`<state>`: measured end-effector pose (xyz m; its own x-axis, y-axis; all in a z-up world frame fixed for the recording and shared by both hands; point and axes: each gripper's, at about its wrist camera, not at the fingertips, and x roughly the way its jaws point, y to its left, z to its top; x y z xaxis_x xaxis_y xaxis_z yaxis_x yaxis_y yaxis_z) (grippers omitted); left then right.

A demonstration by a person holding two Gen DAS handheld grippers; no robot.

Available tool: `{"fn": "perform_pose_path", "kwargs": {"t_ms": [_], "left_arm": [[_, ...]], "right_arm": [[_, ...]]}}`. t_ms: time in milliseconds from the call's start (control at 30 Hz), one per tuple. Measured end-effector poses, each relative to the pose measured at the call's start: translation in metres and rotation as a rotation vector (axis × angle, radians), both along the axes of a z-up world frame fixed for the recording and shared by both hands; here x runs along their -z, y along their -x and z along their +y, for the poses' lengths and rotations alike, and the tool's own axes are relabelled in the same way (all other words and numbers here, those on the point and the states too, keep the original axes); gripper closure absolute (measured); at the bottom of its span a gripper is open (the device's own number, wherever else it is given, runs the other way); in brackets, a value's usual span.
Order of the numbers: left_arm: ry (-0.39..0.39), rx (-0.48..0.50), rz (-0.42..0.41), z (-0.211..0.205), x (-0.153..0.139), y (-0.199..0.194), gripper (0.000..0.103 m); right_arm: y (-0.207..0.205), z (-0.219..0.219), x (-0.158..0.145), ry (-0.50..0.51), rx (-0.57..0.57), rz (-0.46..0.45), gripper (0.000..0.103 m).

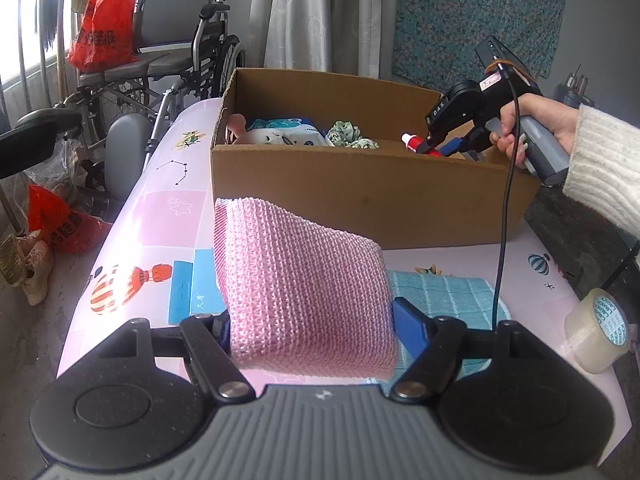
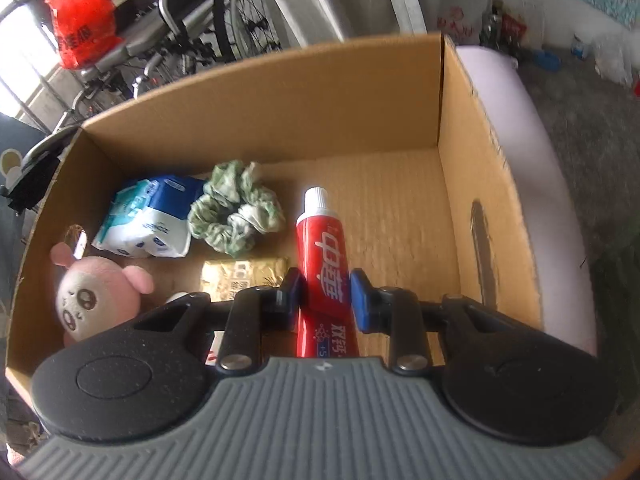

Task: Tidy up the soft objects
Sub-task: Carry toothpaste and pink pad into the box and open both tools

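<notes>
My left gripper [image 1: 310, 326] is shut on a pink knitted cloth [image 1: 300, 276] and holds it above the table, in front of the cardboard box [image 1: 360, 192]. My right gripper [image 2: 326, 294] is shut on a red toothpaste tube [image 2: 322, 256] and holds it inside the box [image 2: 280, 96]; it also shows in the left wrist view [image 1: 436, 146] over the box's right end. In the box lie a pink plush toy [image 2: 92, 300], a tissue pack [image 2: 148, 216], green scrunchies [image 2: 236, 208] and a gold packet [image 2: 244, 276].
A teal towel [image 1: 448, 296] lies on the pink table [image 1: 160, 224] under the cloth. A blue card [image 1: 196, 292] lies at its left. A tape roll [image 1: 596, 330] stands at the table's right edge. A wheelchair [image 1: 160, 60] with a red bag [image 1: 104, 28] stands behind, left.
</notes>
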<state>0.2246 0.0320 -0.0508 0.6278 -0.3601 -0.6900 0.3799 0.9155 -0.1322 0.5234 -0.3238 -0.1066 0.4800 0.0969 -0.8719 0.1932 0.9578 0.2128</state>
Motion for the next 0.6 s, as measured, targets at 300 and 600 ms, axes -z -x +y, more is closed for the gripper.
{"fn": "perform_pose_path", "kwargs": {"t_ms": [300,600], "left_arm": [[0.053,0.014,-0.035,-0.009,-0.045,-0.025,0.027],[0.093,0.120,0.039,-0.100,-0.097,-0.153,0.027]], "right_arm": [[-0.008,0.011,0.004,0.027,-0.069,0.037,0.064],[0.036,-0.017,-0.053,0.083,-0.074,-0.153,0.062]]}}
